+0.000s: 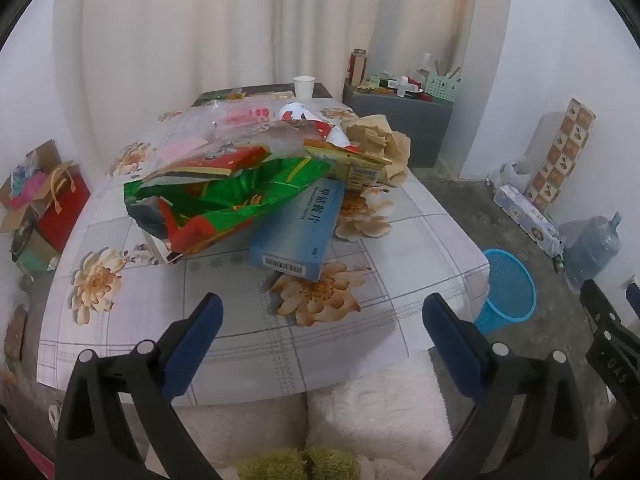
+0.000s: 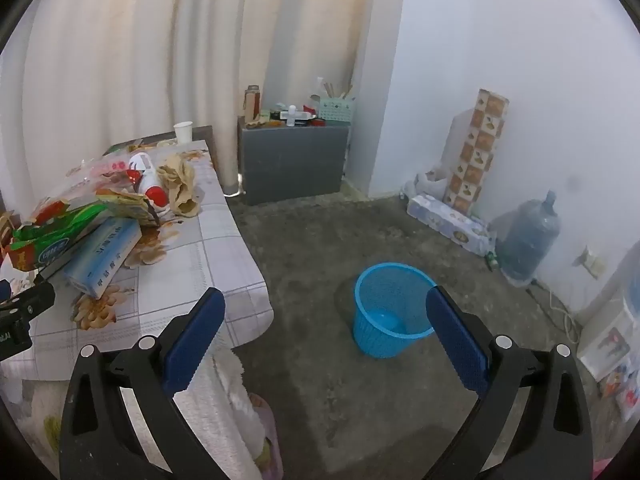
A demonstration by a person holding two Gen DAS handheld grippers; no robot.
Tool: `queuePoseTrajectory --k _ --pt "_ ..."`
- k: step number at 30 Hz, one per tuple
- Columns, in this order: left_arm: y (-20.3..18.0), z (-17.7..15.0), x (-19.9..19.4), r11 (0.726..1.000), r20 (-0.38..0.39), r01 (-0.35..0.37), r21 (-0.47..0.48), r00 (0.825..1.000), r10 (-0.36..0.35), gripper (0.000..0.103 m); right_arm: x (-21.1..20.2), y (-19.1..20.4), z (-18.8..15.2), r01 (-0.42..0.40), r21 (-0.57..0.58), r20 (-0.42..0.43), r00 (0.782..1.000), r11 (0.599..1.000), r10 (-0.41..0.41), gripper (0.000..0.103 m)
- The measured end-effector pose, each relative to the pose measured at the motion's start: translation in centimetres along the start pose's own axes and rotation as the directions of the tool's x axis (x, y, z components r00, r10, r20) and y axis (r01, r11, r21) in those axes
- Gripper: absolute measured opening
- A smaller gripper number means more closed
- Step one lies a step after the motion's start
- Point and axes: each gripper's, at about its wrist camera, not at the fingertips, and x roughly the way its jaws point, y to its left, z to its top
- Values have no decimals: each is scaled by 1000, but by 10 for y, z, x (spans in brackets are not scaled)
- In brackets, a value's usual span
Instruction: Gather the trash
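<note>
Table (image 1: 420, 240): a flowered cloth covers it; the trash is heaped on its far half, and the near half, just beyond the left fingers, lies bare.
Trash heap (image 1: 256, 168): wrappers, cartons and crumpled brown paper (image 1: 380, 140) are piled together, touching and overlapping.
Blue basket (image 2: 390, 312): it stands on the floor off the table's right corner, well apart from the heap, and looks empty.
Green and red bag (image 1: 216, 200): it is the largest piece, lying at the heap's left front with its mouth open.
Blue box (image 1: 298, 232): it is the nearest piece, its long axis running away from the fingers and its barcode end turned toward them.
Left gripper (image 1: 322, 328): the jaws are spread wide and nothing is held; the box lies straight ahead and above, so this hand is judged the nearer.
Right gripper (image 2: 324, 324): it is likewise spread wide and empty, aimed at the floor between table and basket; the heap lies off to its left.
</note>
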Motion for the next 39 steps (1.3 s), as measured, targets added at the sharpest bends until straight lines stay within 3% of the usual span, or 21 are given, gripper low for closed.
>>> queuePoseTrajectory --k 29,39 --pt "13 3 1 1000 -9 -25 -10 1000 25 98 -4 13 6 -30 -59 -4 1000 998 30 96" --pt "23 2 1 997 -1 -72 -31 997 72 98 -4 20 6 -59 -124 3 998 990 60 96"
